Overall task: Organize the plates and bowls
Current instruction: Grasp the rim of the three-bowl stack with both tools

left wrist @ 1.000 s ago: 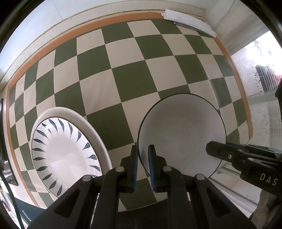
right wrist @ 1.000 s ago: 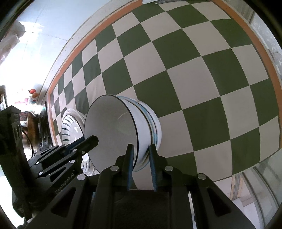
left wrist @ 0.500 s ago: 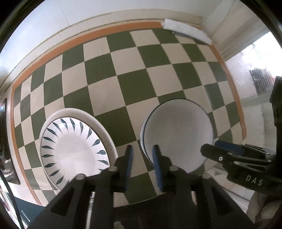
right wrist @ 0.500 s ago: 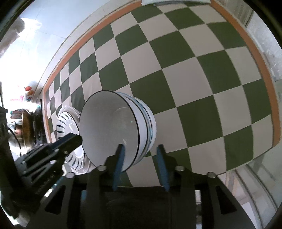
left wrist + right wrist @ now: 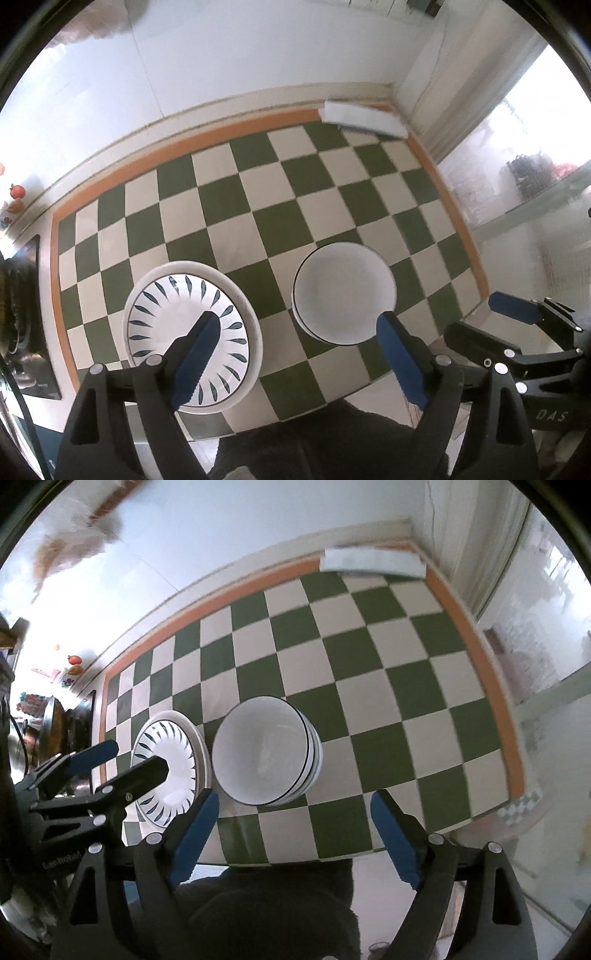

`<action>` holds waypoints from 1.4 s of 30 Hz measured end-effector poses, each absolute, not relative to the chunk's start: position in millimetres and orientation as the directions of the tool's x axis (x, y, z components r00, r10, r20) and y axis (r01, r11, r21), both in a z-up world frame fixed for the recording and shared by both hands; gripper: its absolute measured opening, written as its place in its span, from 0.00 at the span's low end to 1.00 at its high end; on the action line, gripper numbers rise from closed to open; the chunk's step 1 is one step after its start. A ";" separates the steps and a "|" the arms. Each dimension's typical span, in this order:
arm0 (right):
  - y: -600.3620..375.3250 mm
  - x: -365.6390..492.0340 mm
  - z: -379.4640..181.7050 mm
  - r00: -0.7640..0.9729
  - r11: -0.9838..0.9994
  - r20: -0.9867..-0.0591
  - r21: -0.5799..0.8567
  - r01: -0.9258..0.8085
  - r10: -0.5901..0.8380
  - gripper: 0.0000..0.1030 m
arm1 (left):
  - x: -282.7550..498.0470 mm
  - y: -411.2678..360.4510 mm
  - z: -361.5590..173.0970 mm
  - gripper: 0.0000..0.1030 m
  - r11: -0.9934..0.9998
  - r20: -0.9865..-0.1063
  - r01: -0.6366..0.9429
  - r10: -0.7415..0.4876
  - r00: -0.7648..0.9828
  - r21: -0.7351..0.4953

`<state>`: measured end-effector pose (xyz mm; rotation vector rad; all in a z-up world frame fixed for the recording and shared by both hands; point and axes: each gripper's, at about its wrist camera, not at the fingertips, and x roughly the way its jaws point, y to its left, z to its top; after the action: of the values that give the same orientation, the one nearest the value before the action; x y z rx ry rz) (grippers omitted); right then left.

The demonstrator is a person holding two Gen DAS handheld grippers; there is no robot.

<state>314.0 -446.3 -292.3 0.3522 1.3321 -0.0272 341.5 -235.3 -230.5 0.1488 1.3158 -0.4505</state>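
Checkered table (image 5: 229,199) fills my view; the plate stack (image 5: 192,339) sits along its near edge, the bowl stack (image 5: 266,753) just beside it. My left gripper (image 5: 295,354) and right gripper (image 5: 291,834) are opening wide, nothing between their jaws.

The left gripper (image 5: 297,336) fills the bottom of the left wrist view, aimed steeply down, its blue-padded fingers (image 5: 195,354) spread far apart and opening, with nothing pressed between them. The right gripper (image 5: 295,816) sits likewise along the bottom of the right wrist view, its jaws wide, opening and holding nothing. Each one shows in the other's view: the right at the lower right edge, the left at the lower left edge.
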 end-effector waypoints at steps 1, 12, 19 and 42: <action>-444.4 309.9 -283.3 0.257 0.949 -0.951 0.231 0.214 0.174 0.86 | 339.2 -233.5 -223.4 0.84 0.904 -0.954 0.403 -0.233 0.188 -0.141; -418.9 277.0 -222.7 0.331 0.957 -0.930 0.226 0.182 0.157 0.88 | 317.6 -210.8 -169.5 0.84 0.904 -0.936 0.409 -0.246 0.253 -0.127; -414.6 274.3 -219.8 0.328 0.950 -0.927 0.251 0.186 0.181 0.88 | 313.7 -199.9 -168.1 0.87 0.904 -0.942 0.400 -0.256 0.219 -0.153; -468.8 313.8 -328.3 0.339 0.806 -0.867 0.477 0.351 0.366 0.93 | 394.7 -219.9 -278.1 0.97 0.909 -0.952 0.307 -0.305 0.030 -0.282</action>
<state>313.8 -468.8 -328.3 0.6794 1.2530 0.0109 394.7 -219.9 -278.1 0.0015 1.4667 -0.4723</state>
